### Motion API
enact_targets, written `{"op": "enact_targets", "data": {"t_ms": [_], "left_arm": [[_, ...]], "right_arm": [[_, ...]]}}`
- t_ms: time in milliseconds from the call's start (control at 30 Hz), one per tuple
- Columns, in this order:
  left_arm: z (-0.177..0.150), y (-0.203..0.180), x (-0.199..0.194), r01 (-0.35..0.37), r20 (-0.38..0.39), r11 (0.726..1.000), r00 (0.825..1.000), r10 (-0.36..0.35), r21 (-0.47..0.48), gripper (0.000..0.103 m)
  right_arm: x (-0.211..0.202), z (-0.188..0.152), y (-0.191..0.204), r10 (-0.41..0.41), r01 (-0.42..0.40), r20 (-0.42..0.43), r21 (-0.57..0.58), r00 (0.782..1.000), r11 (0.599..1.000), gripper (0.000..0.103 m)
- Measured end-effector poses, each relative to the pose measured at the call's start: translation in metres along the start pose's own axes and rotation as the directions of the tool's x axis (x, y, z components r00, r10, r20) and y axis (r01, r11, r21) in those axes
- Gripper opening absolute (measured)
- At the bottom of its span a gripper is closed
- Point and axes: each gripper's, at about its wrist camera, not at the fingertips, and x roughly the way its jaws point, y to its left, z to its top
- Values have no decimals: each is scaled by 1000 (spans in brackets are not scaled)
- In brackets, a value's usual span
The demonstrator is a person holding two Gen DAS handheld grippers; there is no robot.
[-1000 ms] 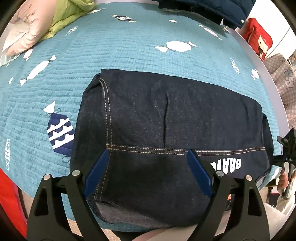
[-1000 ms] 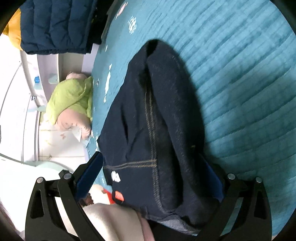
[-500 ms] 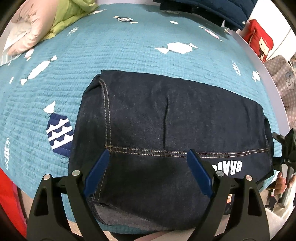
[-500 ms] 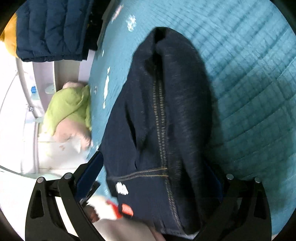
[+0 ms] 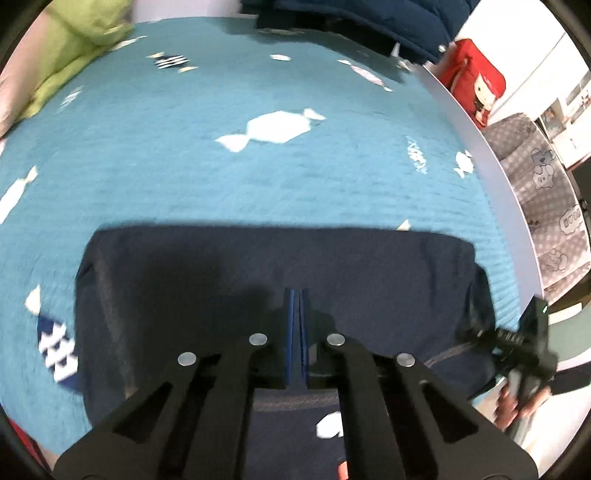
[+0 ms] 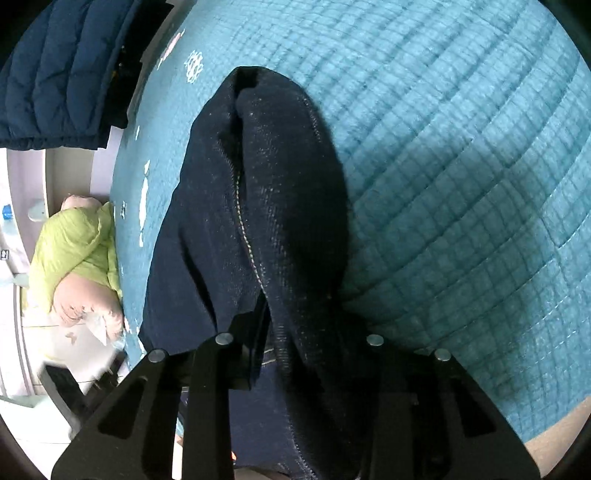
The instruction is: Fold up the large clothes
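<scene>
A folded dark denim garment lies on a teal quilted bedspread. My left gripper hovers over its near half, blue pads pressed together, and no cloth shows between them. In the right wrist view the garment rises in a thick ridge that runs between the jaws of my right gripper. Those jaws are closing and squeeze that fold; the right finger is hidden under cloth. From the left wrist view the right gripper sits at the garment's right end, held by a hand.
A green and pink pillow lies at the far left of the bed. A navy puffer jacket sits at the far edge. Beyond the bed's right edge are a red plush bag and grey patterned fabric.
The left jaws went from wide open to shut, and that gripper moved forward over the garment. The right jaws narrowed onto the denim fold, which bunched up into a ridge.
</scene>
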Motion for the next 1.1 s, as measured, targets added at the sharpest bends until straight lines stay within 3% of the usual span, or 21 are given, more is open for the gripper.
{"op": "enact_targets", "data": {"t_ms": [67,167,267,400,433,467,500,633,700,833,900,1000,1100], "left_arm": [[23,-15,11,17,-41,1000,999,-16,24,1],[52,-30,40,24,-156,999,988,-21,21,1],[68,-39,76,-18,-233,1000,972,18,4,1],[68,-44,134,-98,-329,995,939,101,26,0],[64,-39,154,-116,-360,993,926,112,10,0],[62,-32,164,-120,-360,992,928,96,-44,1],[62,-30,163,-124,-348,990,933,92,-71,1],[54,-55,139,-169,-356,983,917,182,67,0],[41,-57,123,-129,-385,990,912,140,55,0],[20,-47,144,-170,-389,984,904,178,56,3],[24,-46,141,-200,-411,980,894,178,-11,2],[8,-64,119,-201,-402,975,889,221,93,2],[-36,-72,95,-205,-374,961,889,263,187,2]], "right_arm": [[2,4,-1,7,-7,-11,19,1000,1000,30],[2,-1,6,-43,44,8,-33,999,998,30],[2,-4,14,-72,73,23,-56,997,996,31],[10,-5,23,-91,94,37,-72,995,993,31],[11,-4,24,-90,92,37,-74,995,993,31],[12,-4,24,-85,88,36,-75,996,993,31],[13,-4,24,-84,86,33,-73,996,994,32],[12,-4,20,-71,72,21,-81,997,994,32],[11,-4,18,-67,68,17,-85,998,994,32],[12,2,14,-67,67,-5,-80,998,995,34],[11,4,14,-65,63,-16,-79,998,995,34],[10,4,14,-62,60,-19,-99,998,993,34],[11,2,14,-59,58,-9,-100,998,993,34]]}}
